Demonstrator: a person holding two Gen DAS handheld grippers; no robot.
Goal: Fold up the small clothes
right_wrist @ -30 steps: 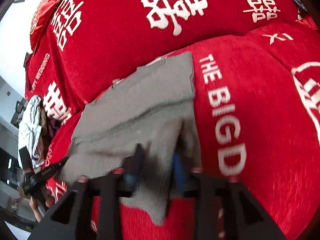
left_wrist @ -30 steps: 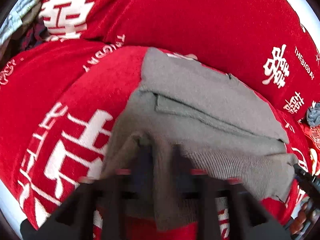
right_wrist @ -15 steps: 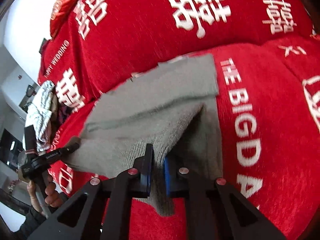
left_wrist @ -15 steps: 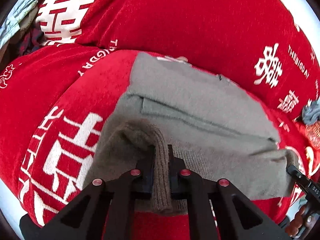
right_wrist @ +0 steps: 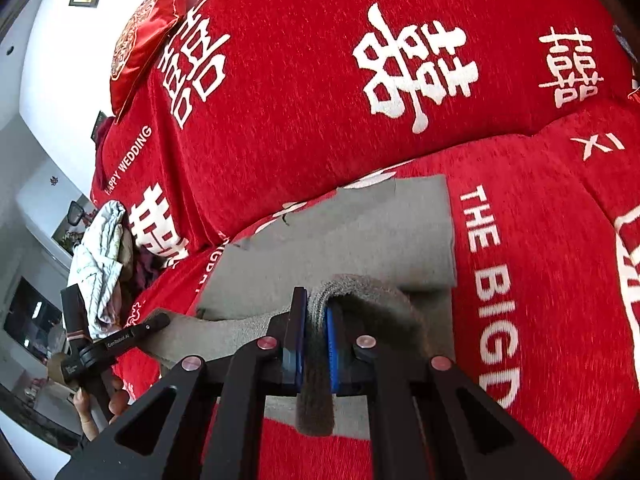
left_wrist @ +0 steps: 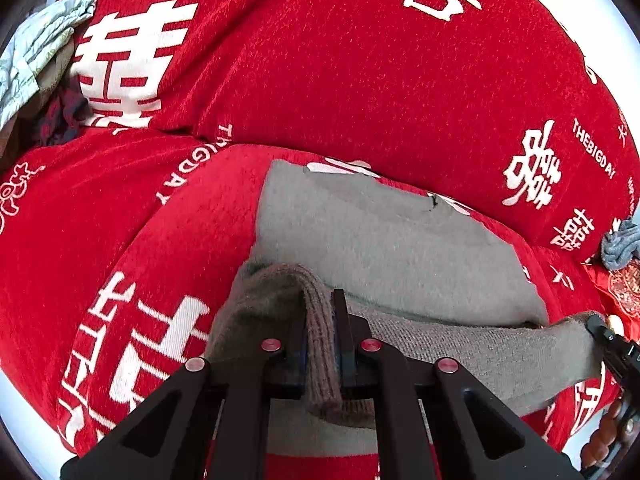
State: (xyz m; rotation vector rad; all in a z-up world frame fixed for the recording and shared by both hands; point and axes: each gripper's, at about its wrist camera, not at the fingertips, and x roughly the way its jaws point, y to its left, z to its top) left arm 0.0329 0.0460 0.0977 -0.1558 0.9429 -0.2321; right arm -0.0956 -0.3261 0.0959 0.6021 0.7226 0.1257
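Note:
A grey knit garment (left_wrist: 392, 244) lies on the seat of a red sofa (left_wrist: 360, 80), its far part flat. My left gripper (left_wrist: 320, 332) is shut on the garment's ribbed near left edge and holds it lifted. My right gripper (right_wrist: 316, 328) is shut on the garment's (right_wrist: 360, 236) near right edge, also lifted. The hem hangs stretched between the two grippers. The right gripper shows at the right edge of the left wrist view (left_wrist: 612, 344); the left gripper shows at the left of the right wrist view (right_wrist: 120, 338).
The sofa cover (right_wrist: 360, 120) is red with white characters and lettering. A pile of other clothes (left_wrist: 36, 60) lies at the left end of the seat. A grey bundle (left_wrist: 620, 244) and a red cushion (right_wrist: 140, 36) lie at the sofa's ends.
Both grippers have lifted the garment's near edge higher and carried it forward over the flat part. The fold of raised cloth now sits further up the garment.

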